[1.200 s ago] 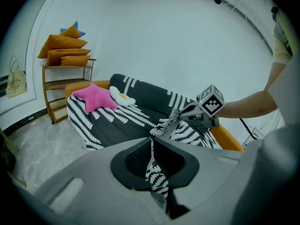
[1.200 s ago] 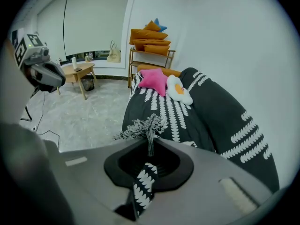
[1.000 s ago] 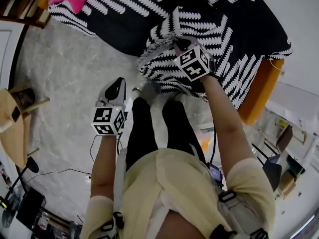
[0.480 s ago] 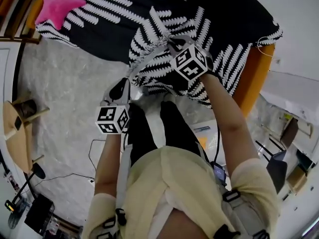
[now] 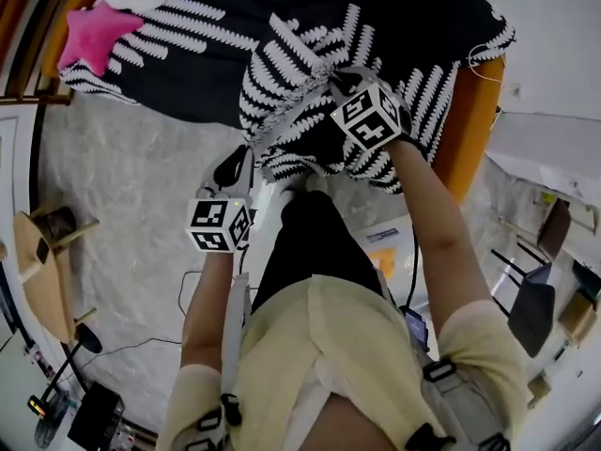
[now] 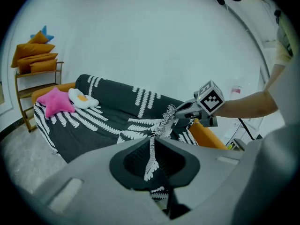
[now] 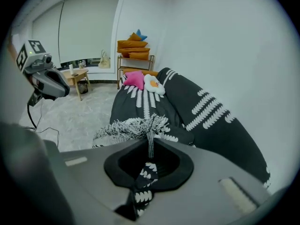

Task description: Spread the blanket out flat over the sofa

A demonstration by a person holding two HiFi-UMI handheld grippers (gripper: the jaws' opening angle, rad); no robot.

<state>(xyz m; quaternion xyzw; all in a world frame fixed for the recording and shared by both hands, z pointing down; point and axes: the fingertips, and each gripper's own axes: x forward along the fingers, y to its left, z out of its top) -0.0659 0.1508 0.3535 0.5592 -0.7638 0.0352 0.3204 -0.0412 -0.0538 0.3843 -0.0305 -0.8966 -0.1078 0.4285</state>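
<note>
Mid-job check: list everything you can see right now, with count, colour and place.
blanket: one, black with white leaf print, draped over the sofa, near edge bunched and lifted
sofa: one, orange, showing at the right end under the blanket
star cushion: one, pink, on the sofa's left end
egg cushion: one, white with orange yolk, beside the star cushion
orange cushions: a stack, on a shelf beyond the sofa's left end
side table: one, light wood, on the grey floor
left gripper: one, grey, shut on the blanket edge
right gripper: one, grey, shut on the blanket edge
</note>
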